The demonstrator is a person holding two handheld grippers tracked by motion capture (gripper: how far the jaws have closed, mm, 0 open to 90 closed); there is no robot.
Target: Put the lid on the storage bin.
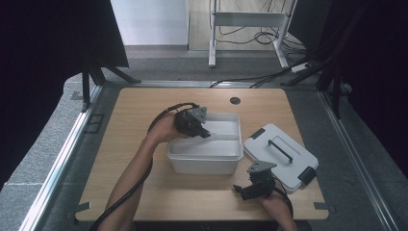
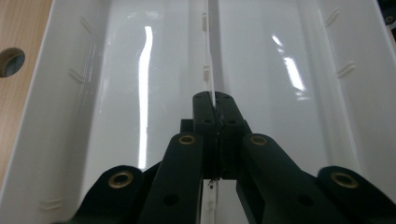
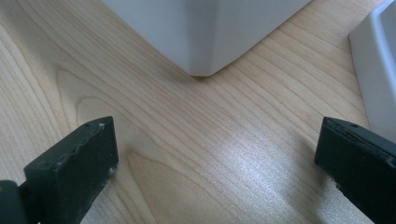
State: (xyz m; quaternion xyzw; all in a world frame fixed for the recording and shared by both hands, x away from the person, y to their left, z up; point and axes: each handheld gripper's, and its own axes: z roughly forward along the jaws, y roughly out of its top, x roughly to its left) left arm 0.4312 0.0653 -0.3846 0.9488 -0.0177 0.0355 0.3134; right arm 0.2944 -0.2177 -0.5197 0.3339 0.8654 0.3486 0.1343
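At frame centre, the left gripper (image 1: pixel 201 129) pinches a thin clear plastic divider (image 2: pixel 209 70) inside the open white plastic bin (image 1: pixel 180 155). It looks light, slippery, flexible; grip its top edge. The right gripper (image 1: pixel 245 190) hovers wide open over the wooden tabletop (image 1: pixel 130 103).

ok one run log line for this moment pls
left gripper: shut on clear divider inside white bin | right gripper: open, over bare table | lid: off, right of bin

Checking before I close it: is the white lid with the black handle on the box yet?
No, the white lid with the black handle lies on the wooden table beside the open white plastic box.
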